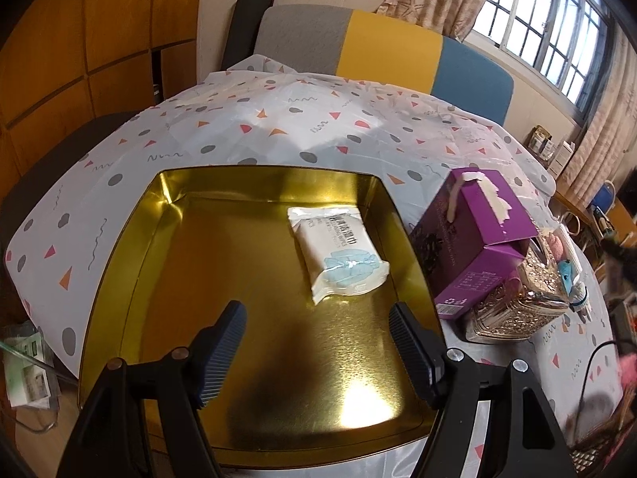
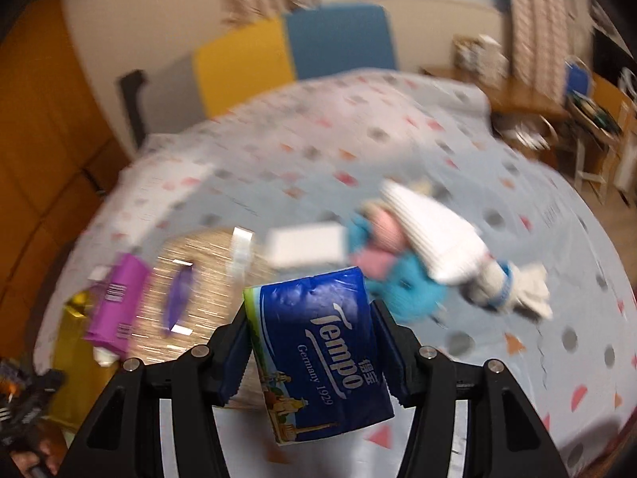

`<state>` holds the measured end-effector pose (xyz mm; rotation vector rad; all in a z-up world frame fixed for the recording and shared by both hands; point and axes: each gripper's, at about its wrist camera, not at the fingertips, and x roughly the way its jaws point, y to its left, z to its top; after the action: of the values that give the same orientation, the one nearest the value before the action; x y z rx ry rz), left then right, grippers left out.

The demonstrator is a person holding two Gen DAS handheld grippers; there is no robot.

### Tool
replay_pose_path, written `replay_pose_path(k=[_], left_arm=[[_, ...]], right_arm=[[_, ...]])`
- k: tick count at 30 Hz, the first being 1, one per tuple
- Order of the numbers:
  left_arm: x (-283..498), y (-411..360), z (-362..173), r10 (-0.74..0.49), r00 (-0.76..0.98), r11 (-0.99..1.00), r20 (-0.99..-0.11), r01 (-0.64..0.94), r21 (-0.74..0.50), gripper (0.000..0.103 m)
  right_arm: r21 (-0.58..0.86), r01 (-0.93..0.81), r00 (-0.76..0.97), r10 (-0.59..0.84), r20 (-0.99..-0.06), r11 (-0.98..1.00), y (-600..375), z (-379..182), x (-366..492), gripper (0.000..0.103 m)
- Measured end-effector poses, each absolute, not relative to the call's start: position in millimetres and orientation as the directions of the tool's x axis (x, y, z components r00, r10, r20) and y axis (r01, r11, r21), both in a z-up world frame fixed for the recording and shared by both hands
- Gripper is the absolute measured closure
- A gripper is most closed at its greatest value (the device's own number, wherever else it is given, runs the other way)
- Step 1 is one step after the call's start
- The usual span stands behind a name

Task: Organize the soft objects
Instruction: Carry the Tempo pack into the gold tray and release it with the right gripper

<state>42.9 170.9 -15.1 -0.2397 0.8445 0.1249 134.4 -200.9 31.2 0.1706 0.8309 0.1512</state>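
Note:
A gold metal tray (image 1: 119, 247) lies on the patterned tablecloth, with a white wet-wipe pack (image 1: 338, 253) lying in its far right part. My left gripper (image 1: 316, 352) is open and empty above the tray's near half. My right gripper (image 2: 312, 342) is shut on a blue Tempo tissue pack (image 2: 318, 350) and holds it above the table. Beyond it lie a blue and pink knitted toy (image 2: 398, 271) and white gloves (image 2: 446, 243), blurred by motion. The tray's corner shows in the right wrist view (image 2: 75, 326).
A purple carton (image 1: 473, 239) and an ornate metallic tissue box (image 1: 525, 302) stand right of the tray. Both show in the right wrist view, carton (image 2: 119, 298) and box (image 2: 203, 279). A white pack (image 2: 306, 245) lies behind the box. A colour-block headboard (image 1: 390, 51) stands beyond the table.

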Motion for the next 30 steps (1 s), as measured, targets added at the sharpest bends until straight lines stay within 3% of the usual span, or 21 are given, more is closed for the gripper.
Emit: replay_pose_path(k=[6, 13, 23, 30], left_arm=[[41.0, 195.9, -16.5, 0.053, 0.656, 0.948, -0.753, -0.270, -0.169, 0.028], [33.7, 224.3, -16.6, 0.098, 0.652, 0.923, -0.752, -0.342, -0.176, 0.028], [25.8, 244.4, -17.4, 0.123, 0.646, 0.906, -0.753, -0.383, -0.181, 0.028], [25.5, 246.3, -19.3, 0.122, 0.644, 0.908, -0.756, -0.380, -0.177, 0.027]], right_arm=[[0.206, -0.352, 0.651, 0.397, -0.647, 0.913, -114.6, 74.8, 113.5, 0.046], [0.183, -0.617, 0.474, 0.547, -0.690, 0.766, 6.1, 58.9, 84.4, 0.046], [0.160, -0.633, 0.331, 0.452, -0.828, 0.757, 72.8, -26.2, 95.4, 0.046], [0.123, -0.628, 0.330, 0.405, -0.853, 0.769, 81.7, -52.3, 98.9, 0.044]])
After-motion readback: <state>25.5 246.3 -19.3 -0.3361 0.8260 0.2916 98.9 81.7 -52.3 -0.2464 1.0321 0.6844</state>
